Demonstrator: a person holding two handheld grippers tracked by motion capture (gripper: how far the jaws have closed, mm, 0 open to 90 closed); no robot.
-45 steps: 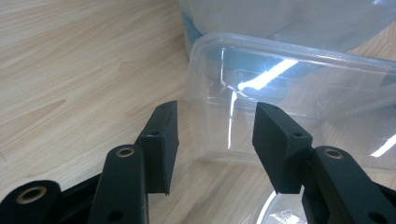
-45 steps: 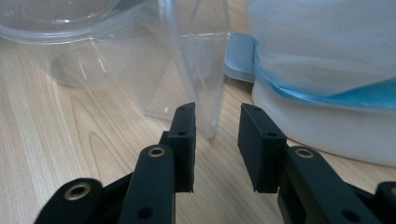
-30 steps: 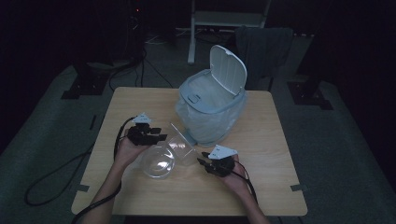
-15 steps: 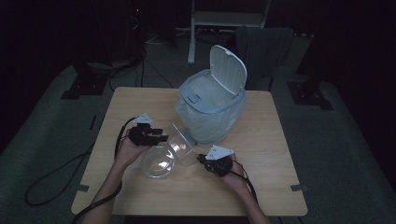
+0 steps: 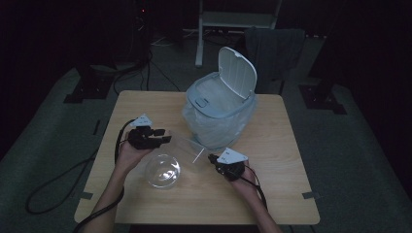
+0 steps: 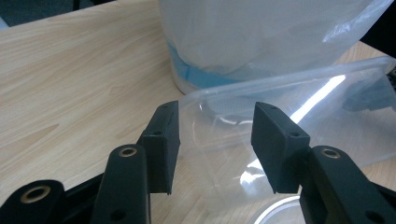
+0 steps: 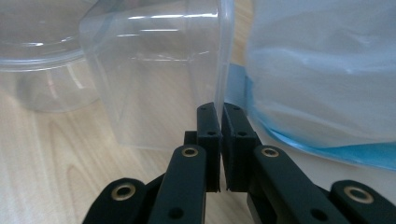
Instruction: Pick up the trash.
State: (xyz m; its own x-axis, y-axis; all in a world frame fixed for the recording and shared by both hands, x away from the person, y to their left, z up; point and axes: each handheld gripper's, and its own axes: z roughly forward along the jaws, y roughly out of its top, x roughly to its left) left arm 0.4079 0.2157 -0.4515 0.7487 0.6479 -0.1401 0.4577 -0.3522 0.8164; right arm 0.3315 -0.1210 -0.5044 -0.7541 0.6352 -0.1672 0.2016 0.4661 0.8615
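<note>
Seen at the middle of the light wooden table (image 5: 282, 145): a clear rectangular plastic container (image 5: 187, 149), tipped on its side, just near of the pale blue lidded bin lined with a clear plastic bag (image 5: 218, 111). Right gripper (image 5: 214, 159) at the container's right end, jaws pinched nearly together on the thin rim, clearly gripped in the right gripper view (image 7: 219, 100). Left gripper (image 5: 163, 136) at the container's left end, jaws spread wide, one on each side of a container corner (image 6: 210, 126), neither pad pressing on the plastic. Just near of the container, a clear round plastic bowl (image 5: 163, 171) standing upright on the table, touching or almost touching the container. Bin lid raised, tilted up toward the far right.
</note>
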